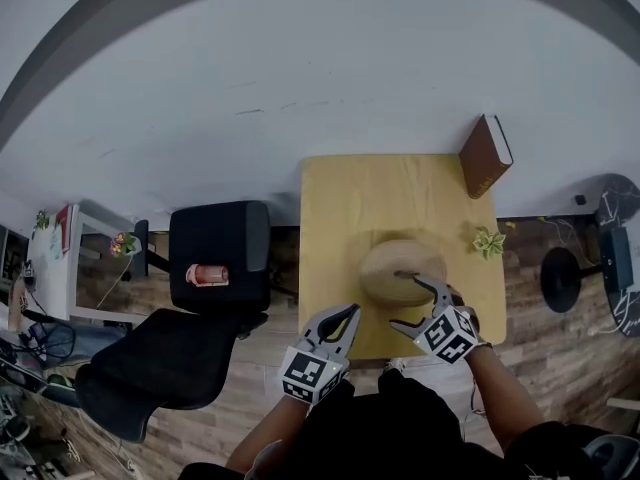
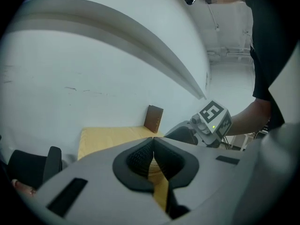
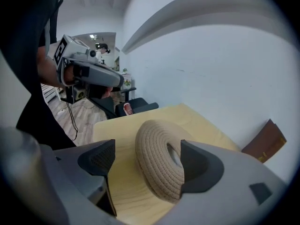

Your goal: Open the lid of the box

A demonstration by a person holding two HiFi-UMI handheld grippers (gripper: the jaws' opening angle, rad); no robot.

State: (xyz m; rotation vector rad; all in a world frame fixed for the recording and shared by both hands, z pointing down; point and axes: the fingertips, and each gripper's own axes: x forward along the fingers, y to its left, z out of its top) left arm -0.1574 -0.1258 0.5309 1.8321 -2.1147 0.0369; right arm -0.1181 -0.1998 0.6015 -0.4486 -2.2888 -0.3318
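A round woven box (image 1: 403,270) sits on the small yellow table (image 1: 340,198), near its front edge. In the right gripper view its thick woven lid (image 3: 157,161) stands tilted, with the hollow side turned toward the right finger (image 3: 199,165). My right gripper (image 1: 400,300) (image 3: 147,149) is open and straddles the lid; the left finger (image 3: 96,158) is clearly apart from it. My left gripper (image 1: 345,320) (image 2: 152,143) hovers off the table's front left corner, shut with nothing between its jaws. Only the right gripper's marker cube (image 2: 214,117) shows in the left gripper view; the box is hidden there.
A brown book (image 1: 485,156) stands at the table's back right corner, and a small green plant (image 1: 489,241) lies by the right edge. Two black chairs (image 1: 218,253) (image 1: 150,368) stand left of the table, one bearing a small red object (image 1: 208,274). A white wall is behind the table.
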